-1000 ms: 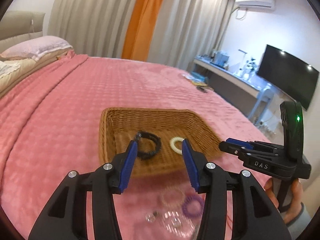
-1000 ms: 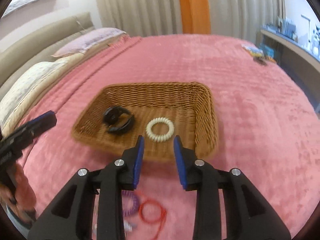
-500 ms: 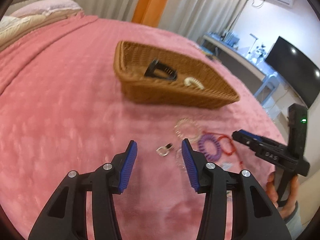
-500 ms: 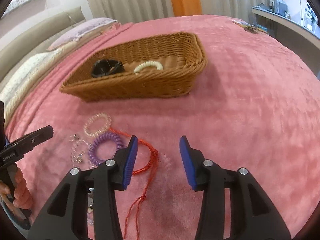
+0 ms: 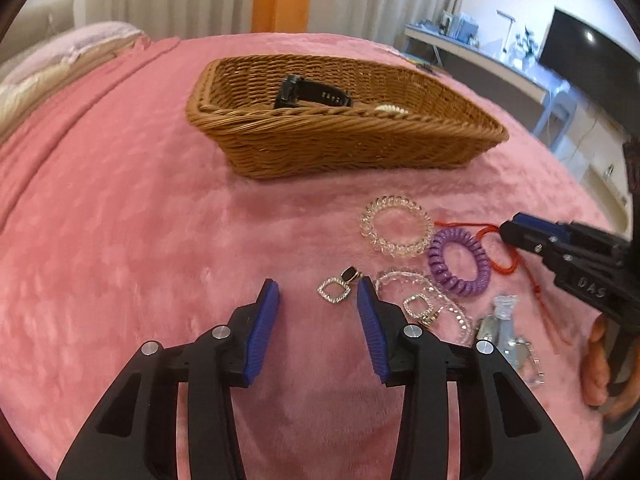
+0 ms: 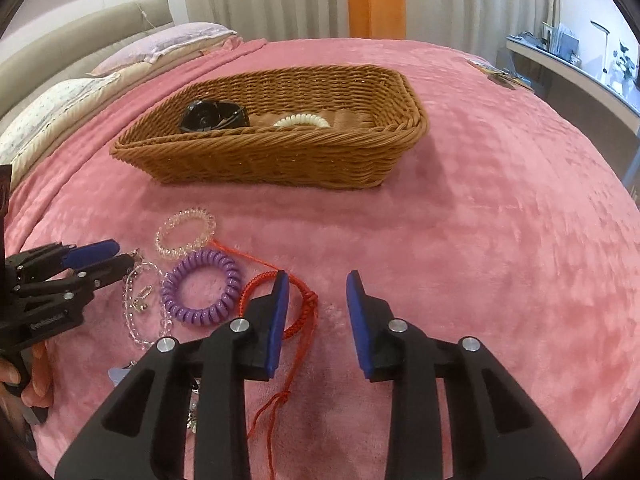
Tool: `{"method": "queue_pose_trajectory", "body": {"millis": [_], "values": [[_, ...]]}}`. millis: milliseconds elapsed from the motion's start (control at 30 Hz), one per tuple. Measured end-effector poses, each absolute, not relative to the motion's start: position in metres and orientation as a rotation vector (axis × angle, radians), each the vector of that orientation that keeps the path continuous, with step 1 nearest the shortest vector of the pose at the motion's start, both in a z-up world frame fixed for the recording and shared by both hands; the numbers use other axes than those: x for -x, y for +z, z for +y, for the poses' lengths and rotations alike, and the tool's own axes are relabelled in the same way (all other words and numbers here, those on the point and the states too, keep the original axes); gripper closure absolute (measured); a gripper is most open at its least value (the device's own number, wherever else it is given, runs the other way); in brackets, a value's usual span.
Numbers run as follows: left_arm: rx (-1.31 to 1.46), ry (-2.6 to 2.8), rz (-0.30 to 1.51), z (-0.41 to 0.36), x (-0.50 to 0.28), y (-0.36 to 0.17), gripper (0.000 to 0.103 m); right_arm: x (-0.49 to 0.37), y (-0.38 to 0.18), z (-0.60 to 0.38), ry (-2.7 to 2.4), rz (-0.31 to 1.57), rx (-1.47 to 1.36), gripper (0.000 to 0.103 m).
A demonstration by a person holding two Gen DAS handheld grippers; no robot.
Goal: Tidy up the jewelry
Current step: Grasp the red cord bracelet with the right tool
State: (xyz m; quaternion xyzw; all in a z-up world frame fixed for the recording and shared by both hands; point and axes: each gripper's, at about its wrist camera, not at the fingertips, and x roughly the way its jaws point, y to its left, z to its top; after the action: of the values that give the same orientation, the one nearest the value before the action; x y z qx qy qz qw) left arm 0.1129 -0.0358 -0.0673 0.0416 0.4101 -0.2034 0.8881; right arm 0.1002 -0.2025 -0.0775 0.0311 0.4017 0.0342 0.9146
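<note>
A wicker basket (image 5: 360, 148) (image 6: 280, 160) on the pink bedspread holds a black watch (image 5: 312, 96) (image 6: 212, 116) and a white bead bracelet (image 6: 302, 121). In front of it lie a clear coil band (image 5: 396, 226) (image 6: 185, 232), a purple coil band (image 5: 459, 262) (image 6: 202, 292), a red cord bracelet (image 6: 304, 308), a crystal bracelet (image 5: 436, 300) and square earrings (image 5: 338, 286). My left gripper (image 5: 318, 296) is open, low over one earring. My right gripper (image 6: 316, 292) is open, its left finger over the red cord.
Pillows (image 6: 120, 60) and a headboard lie at the far left. A desk (image 5: 500, 60) and a dark TV screen (image 5: 592, 52) stand at the right past the bed's edge. Small clear trinkets (image 5: 508, 336) lie near the crystal bracelet.
Both grippers have dropped from above the basket down to the loose jewelry in front of it. The left one now frames an earring, the right one sits at the red cord.
</note>
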Motion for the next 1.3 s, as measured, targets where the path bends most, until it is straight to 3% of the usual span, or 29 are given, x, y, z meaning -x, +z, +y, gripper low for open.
{"method": "queue_pose_trajectory", "body": {"millis": [133, 200, 233, 533, 867, 900, 933, 967, 1300], "values": [[-0.147, -0.412, 0.837, -0.042, -0.111, -0.068, 0.079, -0.102, -0.079, -0.209, 0.075, 0.834, -0.104, 0.076], [-0.143, -0.415, 0.834, -0.041, -0.111, -0.067, 0.1, -0.104, -0.08, -0.216, 0.083, 0.84, -0.144, 0.076], [-0.136, -0.416, 0.834, -0.039, -0.111, -0.067, 0.101, -0.104, -0.08, -0.219, 0.086, 0.841, -0.16, 0.076], [-0.076, -0.425, 0.828, -0.029, -0.111, -0.066, 0.103, -0.105, -0.083, -0.249, 0.131, 0.842, -0.343, 0.076], [0.015, -0.453, 0.811, -0.015, -0.111, -0.061, 0.103, -0.106, -0.085, -0.199, 0.098, 0.871, -0.061, 0.076], [0.019, -0.456, 0.809, -0.015, -0.111, -0.06, 0.103, -0.105, -0.085, -0.198, 0.101, 0.872, -0.05, 0.077], [0.022, -0.458, 0.805, -0.014, -0.111, -0.06, 0.103, -0.105, -0.085, -0.196, 0.104, 0.872, -0.04, 0.09], [0.027, -0.462, 0.8, -0.013, -0.11, -0.059, 0.103, -0.105, -0.085, -0.194, 0.111, 0.872, -0.026, 0.096], [0.046, -0.504, 0.672, -0.011, -0.093, -0.038, 0.103, -0.087, -0.065, -0.189, 0.122, 0.765, -0.015, 0.097]]}}
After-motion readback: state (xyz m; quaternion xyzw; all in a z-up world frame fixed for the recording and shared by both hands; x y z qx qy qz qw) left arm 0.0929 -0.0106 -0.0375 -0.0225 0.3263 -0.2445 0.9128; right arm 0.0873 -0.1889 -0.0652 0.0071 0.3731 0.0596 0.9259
